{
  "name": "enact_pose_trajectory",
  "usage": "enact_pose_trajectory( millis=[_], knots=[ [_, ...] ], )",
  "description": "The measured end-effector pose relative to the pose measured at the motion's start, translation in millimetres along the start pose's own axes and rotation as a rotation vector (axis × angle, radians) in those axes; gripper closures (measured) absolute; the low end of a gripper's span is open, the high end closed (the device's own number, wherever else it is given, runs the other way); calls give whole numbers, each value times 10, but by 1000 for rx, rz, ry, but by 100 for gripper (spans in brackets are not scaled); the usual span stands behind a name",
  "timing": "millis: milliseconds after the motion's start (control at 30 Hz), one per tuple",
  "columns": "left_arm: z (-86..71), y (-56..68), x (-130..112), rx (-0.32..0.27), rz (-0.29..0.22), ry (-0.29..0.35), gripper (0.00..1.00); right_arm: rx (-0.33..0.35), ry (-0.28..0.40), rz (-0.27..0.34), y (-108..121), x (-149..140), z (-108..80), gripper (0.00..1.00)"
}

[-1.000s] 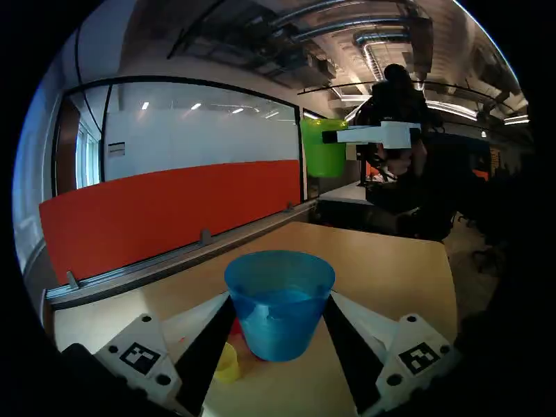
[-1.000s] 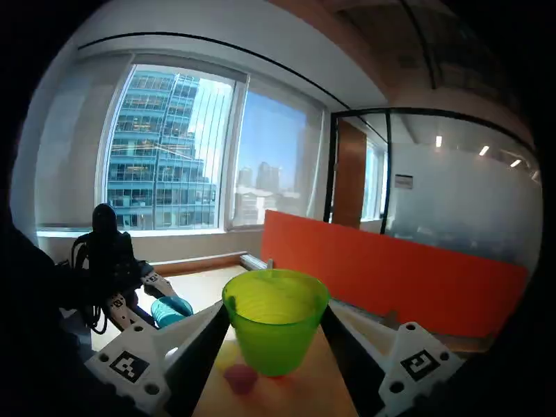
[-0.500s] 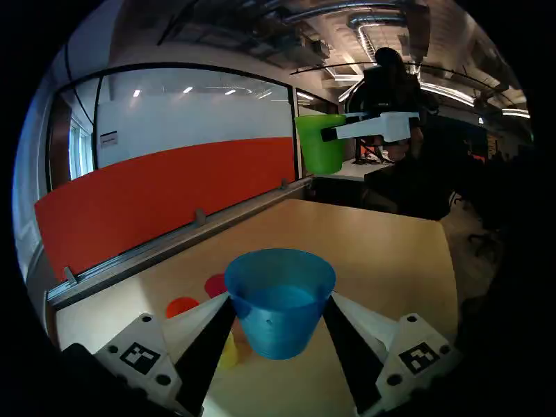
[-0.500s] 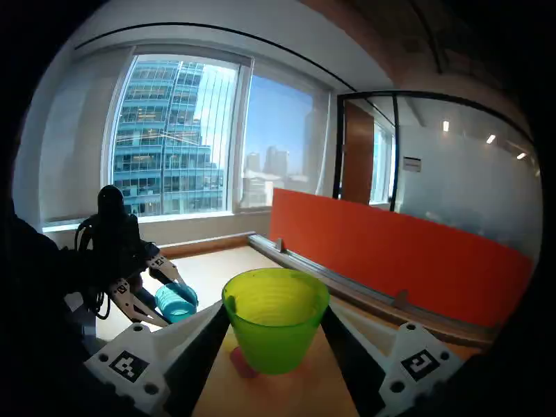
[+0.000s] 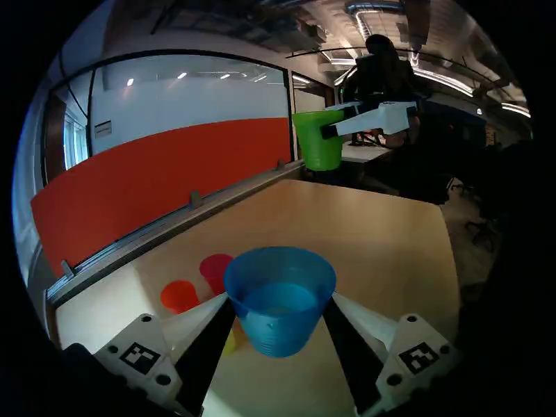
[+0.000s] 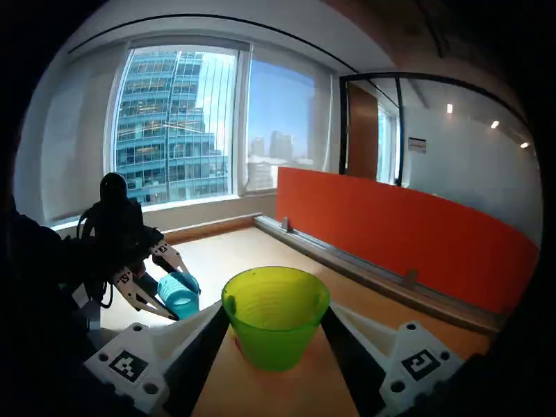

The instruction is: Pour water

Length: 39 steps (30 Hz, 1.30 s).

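Above the table (image 5: pixel 389 236), left gripper (image 5: pixel 279 314) clamps blue cup (image 5: pixel 280 306), right gripper (image 6: pixel 275 321) clamps green cup (image 6: pixel 275 313).

Orange cup (image 5: pixel 180 295) & red cup (image 5: pixel 215 270) stand just beside each other on wooden desk (image 5: pixel 361 229), near orange partition (image 5: pixel 160 167). Big window (image 6: pixel 174 132) w/ high-rise bldgs outside.

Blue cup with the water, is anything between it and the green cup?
Nothing visible does. The blue cup in the left hand-held gripper and the green cup in the right hand-held gripper face across open air; the orange cup and red cup sit below on the table.
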<state>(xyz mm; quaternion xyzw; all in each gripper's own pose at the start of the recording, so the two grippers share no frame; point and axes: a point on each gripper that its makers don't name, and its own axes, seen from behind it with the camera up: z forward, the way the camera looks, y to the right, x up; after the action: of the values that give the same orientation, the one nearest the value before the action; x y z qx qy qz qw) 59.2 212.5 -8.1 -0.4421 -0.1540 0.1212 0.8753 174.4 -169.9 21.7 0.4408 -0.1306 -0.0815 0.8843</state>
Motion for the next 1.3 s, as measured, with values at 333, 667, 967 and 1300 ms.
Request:
enact_pose_trajectory(
  millis=[333, 667, 967, 1300],
  knots=[
    [52, 37, -167, -16, 8, -50, 18, 16, -62, -10, 16, -291, 63, 9],
    [114, 88, -345, -35, 21, -105, 18, 37, -127, -25, 16, -576, 133, 9],
    [170, 112, -542, -51, 27, -158, 18, 44, -191, -58, 5, -851, 210, 9],
    [253, 156, -762, -80, 26, -213, 18, 54, -230, -66, -5, -1088, 307, 9]
  ],
)
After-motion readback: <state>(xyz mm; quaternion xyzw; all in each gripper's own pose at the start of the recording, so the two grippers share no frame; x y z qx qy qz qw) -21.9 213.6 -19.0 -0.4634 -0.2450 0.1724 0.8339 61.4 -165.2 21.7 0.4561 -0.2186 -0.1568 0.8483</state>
